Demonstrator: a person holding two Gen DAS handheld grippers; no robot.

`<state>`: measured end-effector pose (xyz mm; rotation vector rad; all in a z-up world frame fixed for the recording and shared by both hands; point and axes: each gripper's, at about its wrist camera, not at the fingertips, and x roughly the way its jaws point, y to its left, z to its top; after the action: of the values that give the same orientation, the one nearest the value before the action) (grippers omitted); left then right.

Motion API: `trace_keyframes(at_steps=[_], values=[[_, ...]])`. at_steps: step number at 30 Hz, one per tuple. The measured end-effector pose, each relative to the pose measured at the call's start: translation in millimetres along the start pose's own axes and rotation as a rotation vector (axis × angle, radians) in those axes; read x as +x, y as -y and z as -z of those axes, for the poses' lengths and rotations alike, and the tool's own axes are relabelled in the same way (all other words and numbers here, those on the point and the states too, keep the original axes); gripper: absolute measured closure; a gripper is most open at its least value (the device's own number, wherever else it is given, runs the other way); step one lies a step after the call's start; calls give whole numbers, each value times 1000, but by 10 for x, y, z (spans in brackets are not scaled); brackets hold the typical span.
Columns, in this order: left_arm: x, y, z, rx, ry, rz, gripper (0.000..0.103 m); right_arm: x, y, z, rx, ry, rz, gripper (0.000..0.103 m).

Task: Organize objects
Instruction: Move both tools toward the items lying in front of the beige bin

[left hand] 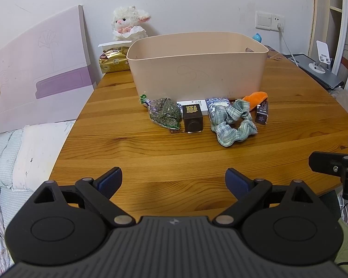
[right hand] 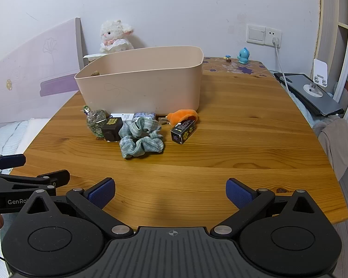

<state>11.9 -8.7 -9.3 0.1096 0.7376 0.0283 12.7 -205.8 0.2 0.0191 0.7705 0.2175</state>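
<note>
A beige plastic bin stands on the wooden table. In front of it lie a bag of dried herbs, a dark brown box, a white box, a blue patterned pack, a plaid scrunchie, an orange plush and a dark starred box. My left gripper and right gripper are open and empty, above the table's near edge.
A plush lamb and a gold packet sit behind the bin. A blue figurine, a wall socket with cable, a laptop with phone stand are at the right. A bed lies left.
</note>
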Motion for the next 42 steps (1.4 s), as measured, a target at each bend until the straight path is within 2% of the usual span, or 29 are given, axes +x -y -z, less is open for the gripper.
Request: trace_keyframes(at_steps=[28,42], values=[[11,15,-6,2,1,2,7,34,79,-13,7,-6,6,0],[151,135,-126,5,-4,22,7,132,216,-145,10,-2,29,0]])
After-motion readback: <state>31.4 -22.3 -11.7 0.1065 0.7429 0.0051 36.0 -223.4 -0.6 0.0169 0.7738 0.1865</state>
